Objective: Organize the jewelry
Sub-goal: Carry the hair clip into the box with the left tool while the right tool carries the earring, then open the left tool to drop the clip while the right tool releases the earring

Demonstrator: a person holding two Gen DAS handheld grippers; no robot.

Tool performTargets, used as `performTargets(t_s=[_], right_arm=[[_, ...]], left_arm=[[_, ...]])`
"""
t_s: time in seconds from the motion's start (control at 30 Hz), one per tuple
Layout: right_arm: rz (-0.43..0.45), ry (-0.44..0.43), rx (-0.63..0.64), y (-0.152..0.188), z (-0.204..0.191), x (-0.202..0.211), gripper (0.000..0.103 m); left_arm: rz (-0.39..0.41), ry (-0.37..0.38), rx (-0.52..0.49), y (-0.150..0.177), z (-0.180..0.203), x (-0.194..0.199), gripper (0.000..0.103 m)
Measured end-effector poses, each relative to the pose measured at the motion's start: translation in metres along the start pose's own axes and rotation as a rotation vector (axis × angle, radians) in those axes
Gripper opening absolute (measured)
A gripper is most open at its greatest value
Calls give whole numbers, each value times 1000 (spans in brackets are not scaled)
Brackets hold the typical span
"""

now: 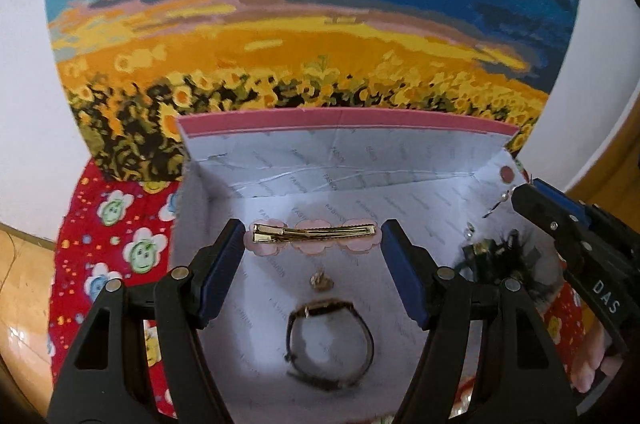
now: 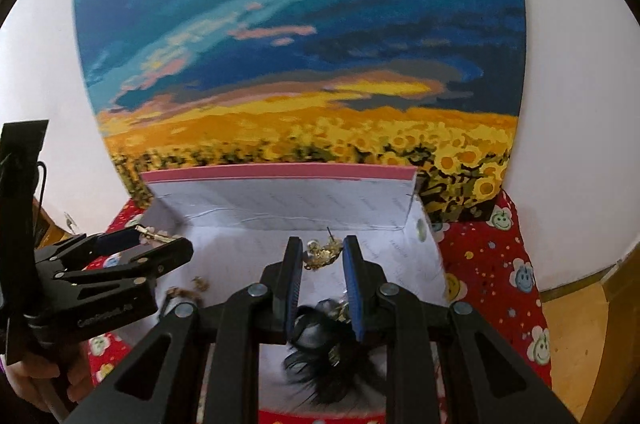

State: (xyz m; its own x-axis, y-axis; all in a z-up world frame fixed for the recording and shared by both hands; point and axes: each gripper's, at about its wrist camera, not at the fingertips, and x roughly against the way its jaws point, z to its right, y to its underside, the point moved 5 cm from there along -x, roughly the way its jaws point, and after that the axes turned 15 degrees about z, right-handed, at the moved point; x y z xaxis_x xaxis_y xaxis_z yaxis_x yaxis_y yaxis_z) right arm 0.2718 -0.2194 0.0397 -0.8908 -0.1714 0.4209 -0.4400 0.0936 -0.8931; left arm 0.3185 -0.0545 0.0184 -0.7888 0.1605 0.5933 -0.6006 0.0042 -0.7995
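Note:
A white box with a pink rim (image 1: 348, 118) (image 2: 280, 170) stands open on a red cloth. My left gripper (image 1: 314, 236) (image 2: 160, 238) is over its floor, shut on a gold hair clip with pink flowers (image 1: 314, 233) (image 2: 154, 233) that it holds lengthwise between its fingertips. My right gripper (image 2: 323, 250) (image 1: 514, 192) is at the box's right side, shut on a small gold earring with pearls (image 2: 324, 250) (image 1: 502, 198). On the box floor lie a dark-strapped watch (image 1: 330, 340), a small gold piece (image 1: 320, 280) and a black feathery ornament (image 1: 500, 256) (image 2: 332, 356).
The red cloth with smiling flowers (image 1: 120, 224) (image 2: 492, 264) covers a wooden table (image 1: 24, 284). A large sunflower painting (image 1: 312, 24) (image 2: 300, 64) leans on the white wall right behind the box. A hand (image 2: 40, 384) grips the left tool.

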Motion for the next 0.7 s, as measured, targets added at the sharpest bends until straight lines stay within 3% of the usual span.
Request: performTargets(t_s=[0.27, 0.47, 0.7], right_arm=[[-43, 37, -32, 12, 23, -29, 23], [-56, 36, -54, 17, 27, -35, 27], [-29, 14, -48, 10, 19, -23, 49]], left_arm=[[-52, -23, 8, 12, -2, -31, 69], [-50, -15, -11, 12, 2, -36, 78], [-39, -24, -10, 10, 7, -26, 78]])
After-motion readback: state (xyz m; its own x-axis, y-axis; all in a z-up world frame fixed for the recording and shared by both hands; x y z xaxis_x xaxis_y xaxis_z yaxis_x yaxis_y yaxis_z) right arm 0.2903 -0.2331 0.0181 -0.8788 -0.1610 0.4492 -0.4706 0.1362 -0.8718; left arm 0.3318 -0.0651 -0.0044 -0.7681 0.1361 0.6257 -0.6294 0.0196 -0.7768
